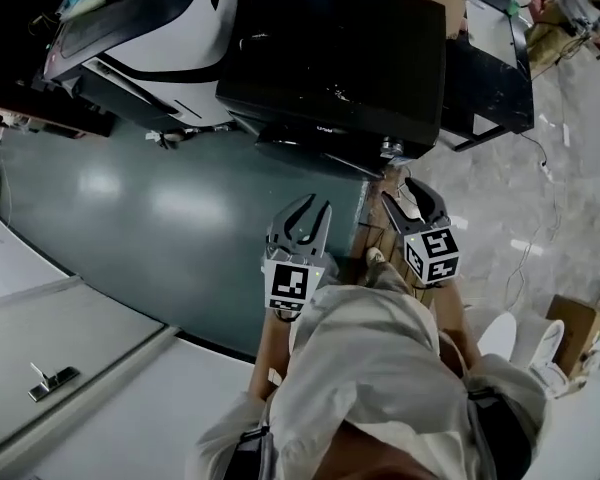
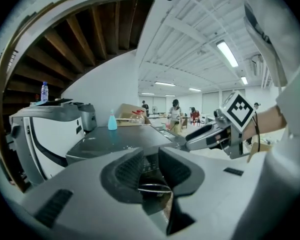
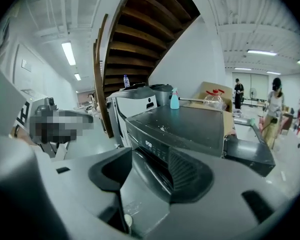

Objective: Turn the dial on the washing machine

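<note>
The black washing machine stands straight ahead, its control panel facing me with a lit display. A silvery round dial sits at the panel's right end; the ring seen low between the left jaws looks like the same dial. My left gripper hovers short of the panel's middle, jaws close together and holding nothing. My right gripper is just below the dial, shut and empty, its tips a little short of the panel. The right gripper also shows at the right of the left gripper view.
A white machine stands left of the washer, a lower black unit on its right. A blue spray bottle sits on the washer's far edge. A wooden staircase rises behind. People stand far off. A cardboard box lies at my right.
</note>
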